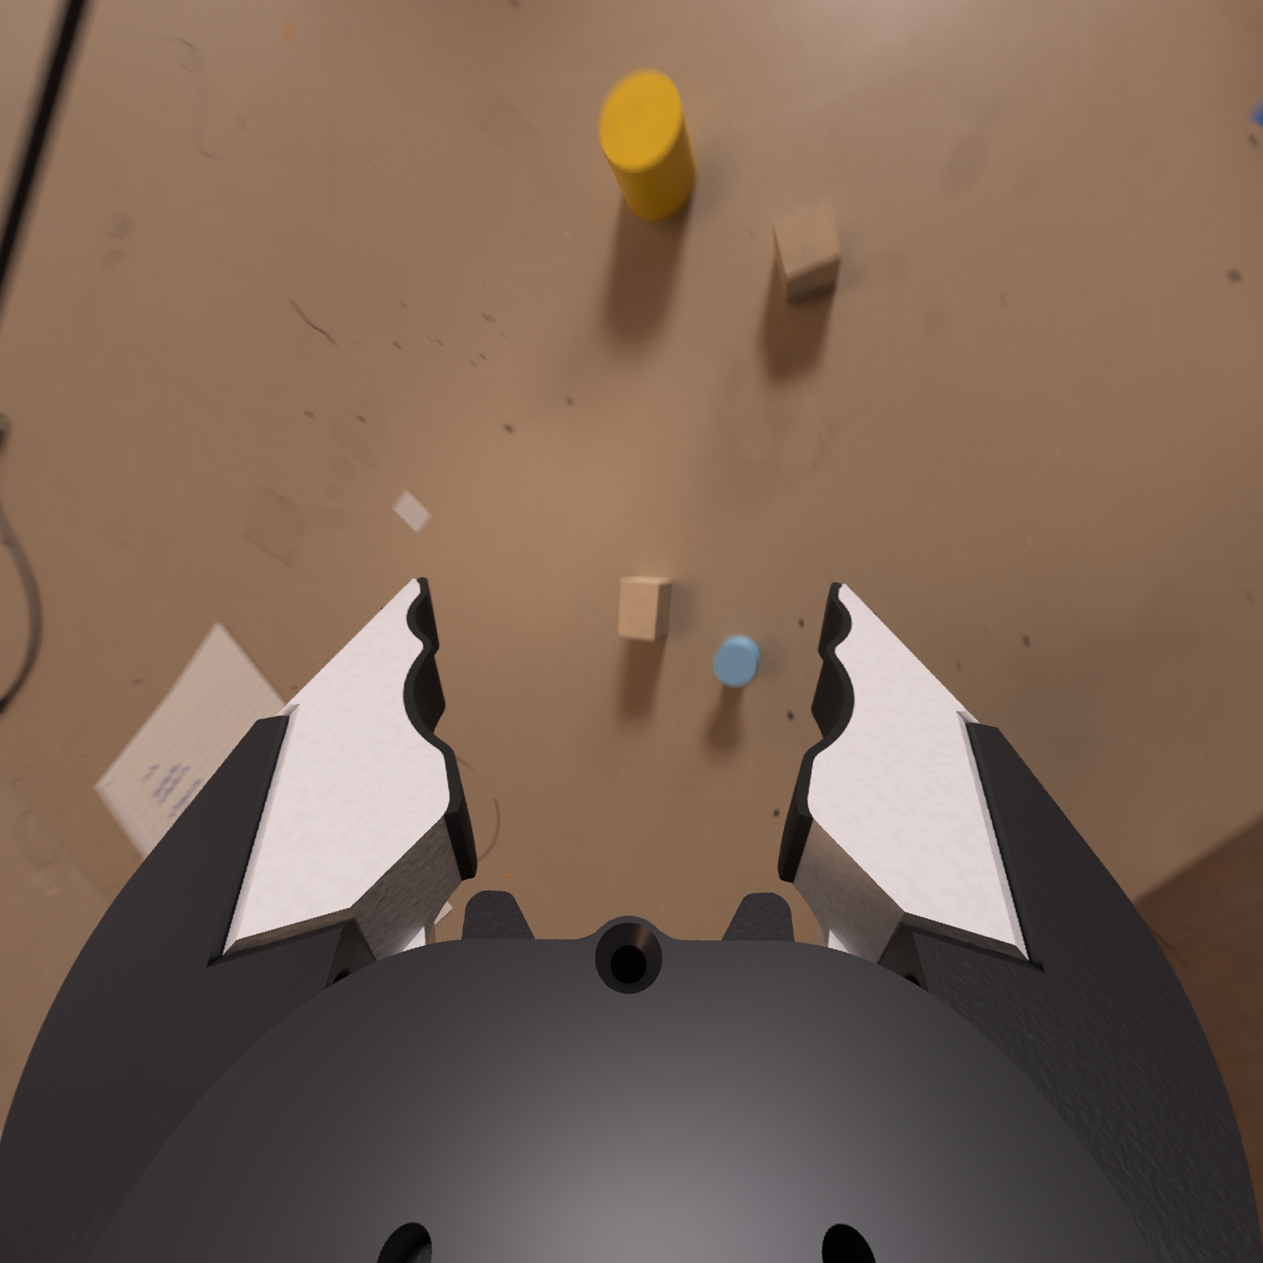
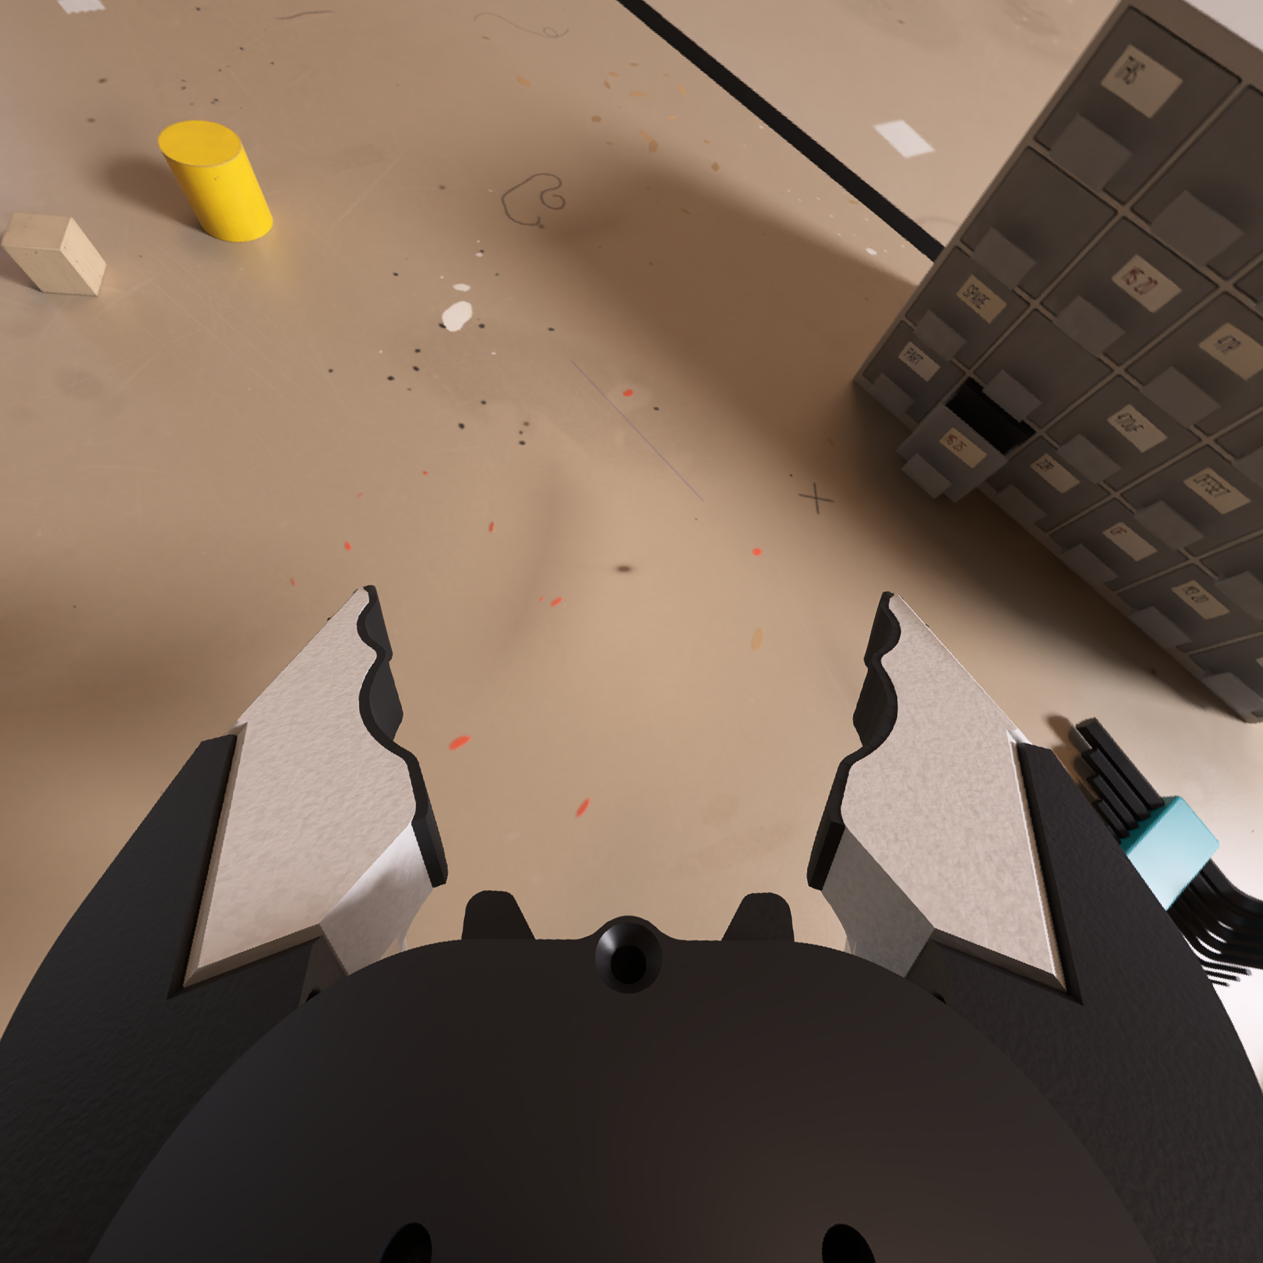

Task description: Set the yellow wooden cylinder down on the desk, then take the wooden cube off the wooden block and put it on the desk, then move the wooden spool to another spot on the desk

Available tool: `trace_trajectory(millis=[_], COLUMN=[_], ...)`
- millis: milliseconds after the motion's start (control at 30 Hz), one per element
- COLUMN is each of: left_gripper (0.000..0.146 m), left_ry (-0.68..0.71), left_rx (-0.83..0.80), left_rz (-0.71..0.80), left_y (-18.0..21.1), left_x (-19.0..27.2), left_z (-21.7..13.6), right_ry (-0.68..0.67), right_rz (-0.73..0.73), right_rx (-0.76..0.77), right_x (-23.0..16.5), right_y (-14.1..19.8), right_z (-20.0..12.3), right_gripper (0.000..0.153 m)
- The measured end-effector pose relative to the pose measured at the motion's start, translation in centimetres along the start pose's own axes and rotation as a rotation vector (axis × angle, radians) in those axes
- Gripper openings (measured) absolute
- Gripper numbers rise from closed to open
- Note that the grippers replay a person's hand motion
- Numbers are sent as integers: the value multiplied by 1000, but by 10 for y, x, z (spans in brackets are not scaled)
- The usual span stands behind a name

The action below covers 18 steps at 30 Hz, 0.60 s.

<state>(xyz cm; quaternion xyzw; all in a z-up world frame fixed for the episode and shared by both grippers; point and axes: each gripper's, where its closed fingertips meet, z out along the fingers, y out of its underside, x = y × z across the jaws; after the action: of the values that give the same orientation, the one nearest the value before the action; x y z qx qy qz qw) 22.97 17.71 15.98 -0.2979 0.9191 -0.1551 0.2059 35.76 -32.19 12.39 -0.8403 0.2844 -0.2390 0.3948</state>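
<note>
Left gripper high over the desk, jaws spread wide, nothing between them. Below and ahead in the left wrist view, four task pieces standing apart on the brown surface: yellow wooden cylinder upright at the far end, a pale wooden piece just to its right, a second pale wooden piece nearer, framed between the fingertips, and a small blue spool just beside that one on its right (which of the two pale pieces is the cube and which the block, hard to tell from here). Nothing stacked; each piece resting on the desk with its own shadow. Sheet of white paper lying off to the left, partly behind the left finger.

Right gripper likewise agape and empty, over a bare, paint-flecked stretch of desk. Far upper left in the right wrist view, the cylinder and one pale wooden piece near it. Grey drawer cabinet at the right, one drawer pulled partway out; light blue holder of black hex keys by the right finger
</note>
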Motion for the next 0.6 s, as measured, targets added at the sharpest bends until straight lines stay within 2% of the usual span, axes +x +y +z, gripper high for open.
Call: trace_trajectory(millis=[167,267,400,600], left_gripper=[88,84,75,60], left_ry=[178,225,284,335], left_rx=[-48,-137,-162,-173], left_rz=[87,172,216,205], left_y=[54,76,85,94], left_x=[12,28,42,50], left_z=[20,44,66,85], right_ry=[0,14,27,31], right_rz=[-29,-56,-70,-79], right_rx=[-32,-50,-52,-61], right_x=[-14,-19,-22,-26], right_y=[-9,-15,-23,-25], right_z=[10,11,10,10], right_gripper=[137,138,138,139])
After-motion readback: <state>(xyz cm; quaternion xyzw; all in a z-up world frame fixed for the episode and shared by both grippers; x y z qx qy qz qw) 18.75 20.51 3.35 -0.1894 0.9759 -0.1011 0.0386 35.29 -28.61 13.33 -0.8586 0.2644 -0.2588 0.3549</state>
